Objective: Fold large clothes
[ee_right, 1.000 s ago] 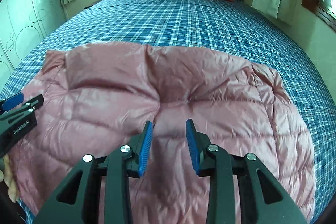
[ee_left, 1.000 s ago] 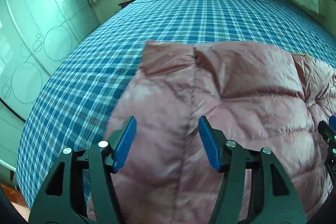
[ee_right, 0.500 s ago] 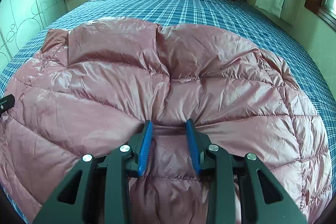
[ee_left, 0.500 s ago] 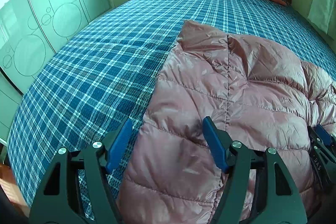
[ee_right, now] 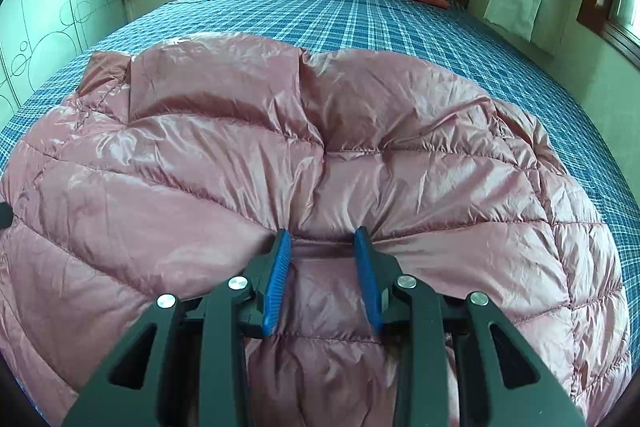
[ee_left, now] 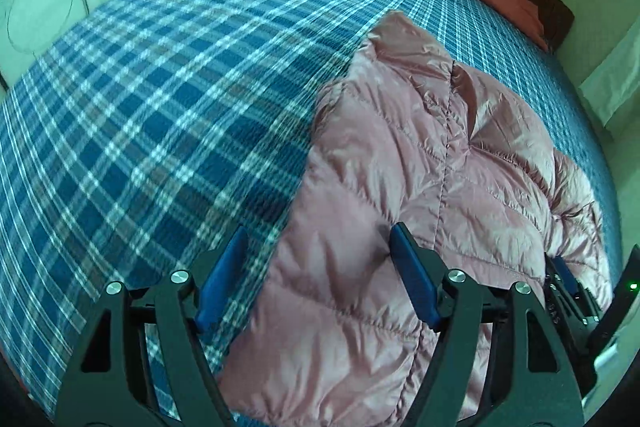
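**Left tongs swing out to the jacket's side edge**

The pink jacket [ee_right: 320, 155] lies spread on the plaid bed [ee_left: 140, 115], near its foot. Against a second ago, the left tongs [ee_left: 316, 275] have slid off the jacket's middle to its left edge and rolled; their jaws are opening, one pad over the bedsheet, the other over the quilting, nothing pinched. That looks like lining up to take the side edge for a fold inward.

The right tongs [ee_right: 322, 267] have barely moved. Their jaws stand part open astride a ridge of fabric at a quilt seam; whether the pads actually press it, I cannot tell.

The jacket's near hem is cut off below both views, and no sleeve or collar can be made out. Motion blurs the left view.
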{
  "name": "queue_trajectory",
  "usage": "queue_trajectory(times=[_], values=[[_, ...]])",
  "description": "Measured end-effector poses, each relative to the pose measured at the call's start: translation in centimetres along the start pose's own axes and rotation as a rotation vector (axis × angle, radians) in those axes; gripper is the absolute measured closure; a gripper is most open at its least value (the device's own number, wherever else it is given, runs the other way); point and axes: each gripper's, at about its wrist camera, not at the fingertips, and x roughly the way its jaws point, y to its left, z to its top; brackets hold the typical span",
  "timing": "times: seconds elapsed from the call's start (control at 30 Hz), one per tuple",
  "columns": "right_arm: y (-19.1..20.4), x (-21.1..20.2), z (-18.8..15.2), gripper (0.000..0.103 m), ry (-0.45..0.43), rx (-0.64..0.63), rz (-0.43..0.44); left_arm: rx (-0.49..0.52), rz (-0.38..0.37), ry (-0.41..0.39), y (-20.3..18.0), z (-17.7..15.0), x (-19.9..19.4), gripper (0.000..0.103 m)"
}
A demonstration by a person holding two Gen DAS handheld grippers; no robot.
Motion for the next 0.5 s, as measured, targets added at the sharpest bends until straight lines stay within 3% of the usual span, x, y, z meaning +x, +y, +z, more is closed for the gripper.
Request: queue_trajectory(times=[0.5], values=[[0.9,-0.3,-0.2,0.069,-0.009,-0.025,-0.031,-0.125,-0.091,0.032,3.3,-4.1,-2.6,0.030]])
